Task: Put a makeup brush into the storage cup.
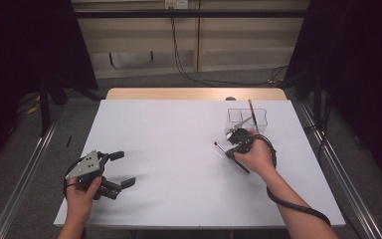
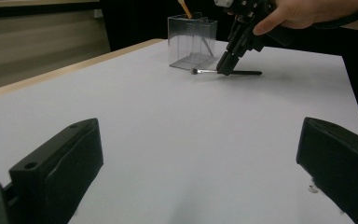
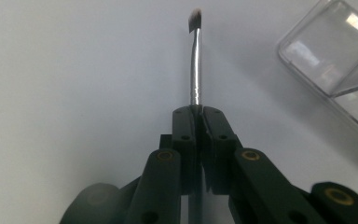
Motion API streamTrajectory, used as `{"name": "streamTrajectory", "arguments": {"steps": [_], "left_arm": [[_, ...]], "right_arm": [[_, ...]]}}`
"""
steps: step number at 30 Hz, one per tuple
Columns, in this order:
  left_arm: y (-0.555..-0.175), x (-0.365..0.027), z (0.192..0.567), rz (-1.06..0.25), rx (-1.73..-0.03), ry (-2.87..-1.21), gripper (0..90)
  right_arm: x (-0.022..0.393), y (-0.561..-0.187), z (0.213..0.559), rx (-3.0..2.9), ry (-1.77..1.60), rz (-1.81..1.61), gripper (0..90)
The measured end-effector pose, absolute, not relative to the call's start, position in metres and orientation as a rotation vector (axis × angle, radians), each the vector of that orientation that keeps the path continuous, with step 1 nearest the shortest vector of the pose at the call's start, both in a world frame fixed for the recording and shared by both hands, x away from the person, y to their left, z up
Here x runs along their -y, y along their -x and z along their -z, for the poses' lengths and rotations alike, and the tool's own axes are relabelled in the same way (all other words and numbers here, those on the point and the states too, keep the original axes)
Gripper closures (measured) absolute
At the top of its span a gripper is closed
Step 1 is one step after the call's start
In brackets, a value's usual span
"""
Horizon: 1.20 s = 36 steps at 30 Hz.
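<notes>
From above I see my right tool (image 1: 235, 145) clamped on a thin makeup brush (image 1: 231, 157) lying low on the white surface (image 1: 169, 149), just beside the clear divided box (image 1: 247, 119). The right gripper view adds the brush's metal ferrule and angled bristle tip (image 3: 195, 18). My left tool (image 1: 119, 169) rests wide open, holding nothing. I can read no writing anywhere.

text: none legible | labels: none; brands: none; numbers: none; signs: none | checked: table (image 1: 179, 149) sheet; clear box (image 1: 247, 121); brush (image 3: 196, 60); both tool bodies | surfaces plain or too small to read
</notes>
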<state>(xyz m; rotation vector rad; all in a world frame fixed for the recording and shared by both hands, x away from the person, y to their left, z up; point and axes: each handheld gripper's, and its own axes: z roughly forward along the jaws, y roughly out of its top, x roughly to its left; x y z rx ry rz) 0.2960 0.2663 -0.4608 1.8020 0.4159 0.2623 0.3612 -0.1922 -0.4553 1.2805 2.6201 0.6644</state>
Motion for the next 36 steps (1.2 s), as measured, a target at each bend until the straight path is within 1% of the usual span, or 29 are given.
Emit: {"name": "streamTrajectory", "arguments": {"steps": [16, 36], "left_arm": [[-0.296, -0.265, 0.462, -0.251, -0.421, -1.804, 0.4], [-0.296, -0.266, 0.461, -0.251, -0.424, -1.796, 0.3]], "right_arm": [[0.215, -0.346, 0.444, -2.353, -1.288, -1.163, 85.1], [0.228, -0.327, 0.438, -2.056, -1.235, -1.452, 85.1]]}}
